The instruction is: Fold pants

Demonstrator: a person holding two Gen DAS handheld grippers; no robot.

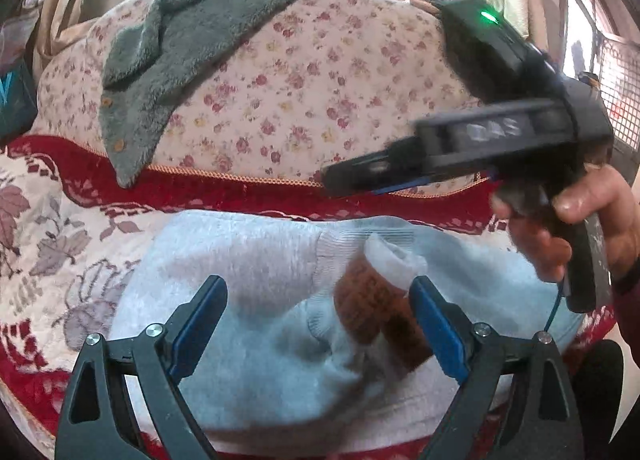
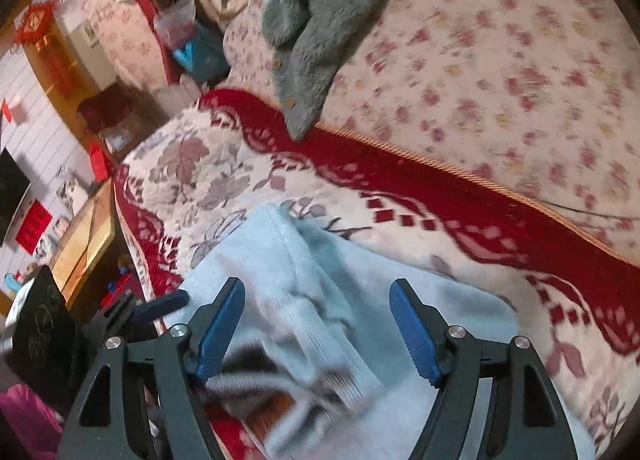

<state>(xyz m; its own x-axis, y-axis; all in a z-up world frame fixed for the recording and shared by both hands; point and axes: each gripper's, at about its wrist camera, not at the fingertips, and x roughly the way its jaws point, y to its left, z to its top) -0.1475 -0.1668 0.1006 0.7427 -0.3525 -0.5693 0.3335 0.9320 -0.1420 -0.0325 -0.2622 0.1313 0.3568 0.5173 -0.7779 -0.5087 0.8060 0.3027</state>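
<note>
- Pants (image 1: 256,300): light grey sweatpants, bunched on the red-and-cream patterned cover (image 1: 52,244) of the sofa seat, right under both tools.
- Hard to make out: the ribbed band (image 2: 320,344) is motion-blurred in the right wrist view, and its near end smears into grey streaks at the bottom edge.
- A rust-brown patch (image 1: 372,312) shows inside the turned-over band; I cannot tell whether it is lining or a label.
- The near edge of the pants is cut off by the tool bodies in both views.
- Left gripper (image 1: 318,324): jaws spread wide above the cloth, nothing between them.
- Right gripper (image 2: 318,336): jaws likewise apart, straddling the ribbed band without pinching it.
- Left wrist view only: the right tool seen from outside, blurred, with a green light (image 1: 488,16) and the right hand (image 1: 576,228) around its handle.
- Right wrist view only: the left tool's blue tip at the pants' left edge, a wooden table (image 2: 84,236) beyond the seat, red paper decorations (image 2: 36,24) on the wall.
- Around: a grey fleece garment (image 1: 192,40) draped over the floral backrest (image 1: 320,72), well apart from the pants.
</note>
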